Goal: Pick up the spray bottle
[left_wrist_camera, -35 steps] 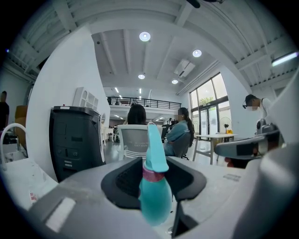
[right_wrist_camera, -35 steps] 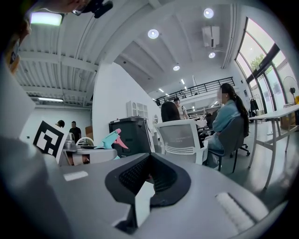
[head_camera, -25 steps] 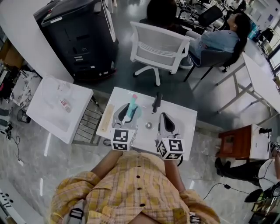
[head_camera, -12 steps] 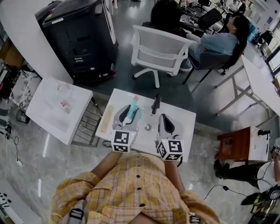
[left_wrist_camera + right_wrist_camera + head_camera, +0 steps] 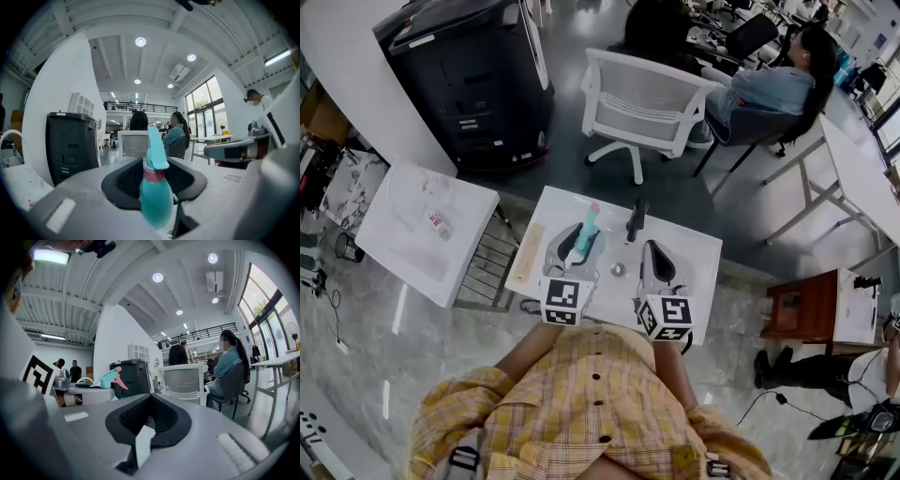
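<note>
The spray bottle (image 5: 584, 232), teal with a pink collar and trigger, stands upright on the small white table (image 5: 694, 253). My left gripper (image 5: 578, 236) has its jaws on either side of the teal body, close against it. In the left gripper view the bottle (image 5: 154, 197) fills the hollow between the dark pads of that gripper (image 5: 155, 164). My right gripper (image 5: 655, 249) rests to the right of it, apart from the bottle, holding nothing. In the right gripper view its jaw tips (image 5: 151, 397) meet, and the bottle's head (image 5: 108, 377) shows at the left.
A black handled object (image 5: 635, 221) lies at the table's far edge, a small round metal piece (image 5: 619, 269) sits between the grippers, and a wooden strip (image 5: 527, 253) lies along the left edge. A white chair (image 5: 642, 98), a black cabinet (image 5: 469, 75) and a white side table (image 5: 422, 234) stand around.
</note>
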`<act>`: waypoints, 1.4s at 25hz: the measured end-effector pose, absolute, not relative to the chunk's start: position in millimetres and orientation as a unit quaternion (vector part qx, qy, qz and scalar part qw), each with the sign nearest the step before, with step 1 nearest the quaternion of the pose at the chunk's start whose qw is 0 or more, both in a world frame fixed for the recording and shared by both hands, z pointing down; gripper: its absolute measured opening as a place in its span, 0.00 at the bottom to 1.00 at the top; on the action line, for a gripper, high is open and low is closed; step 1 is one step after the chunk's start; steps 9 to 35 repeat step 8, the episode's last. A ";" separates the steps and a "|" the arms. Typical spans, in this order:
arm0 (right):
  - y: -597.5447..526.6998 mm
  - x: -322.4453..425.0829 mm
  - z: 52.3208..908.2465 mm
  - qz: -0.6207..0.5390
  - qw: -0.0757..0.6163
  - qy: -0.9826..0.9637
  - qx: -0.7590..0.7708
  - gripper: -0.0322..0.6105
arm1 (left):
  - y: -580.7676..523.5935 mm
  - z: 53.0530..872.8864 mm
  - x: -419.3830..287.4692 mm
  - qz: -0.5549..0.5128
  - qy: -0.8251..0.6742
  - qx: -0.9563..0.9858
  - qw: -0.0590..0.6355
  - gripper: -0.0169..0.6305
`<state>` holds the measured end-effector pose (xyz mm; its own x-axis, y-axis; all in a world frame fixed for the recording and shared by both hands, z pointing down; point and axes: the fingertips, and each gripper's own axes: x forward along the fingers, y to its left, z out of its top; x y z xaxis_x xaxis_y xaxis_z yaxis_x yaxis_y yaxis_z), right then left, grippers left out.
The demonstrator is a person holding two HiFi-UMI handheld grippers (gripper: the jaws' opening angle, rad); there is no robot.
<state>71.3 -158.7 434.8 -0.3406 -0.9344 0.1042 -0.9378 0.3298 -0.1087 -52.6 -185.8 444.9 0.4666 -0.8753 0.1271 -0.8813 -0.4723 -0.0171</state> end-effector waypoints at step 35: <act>-161.3 71.7 435.1 0.072 0.009 -0.816 0.573 0.05 | -189.0 447.2 -55.1 0.059 -0.516 0.854 0.027 0.25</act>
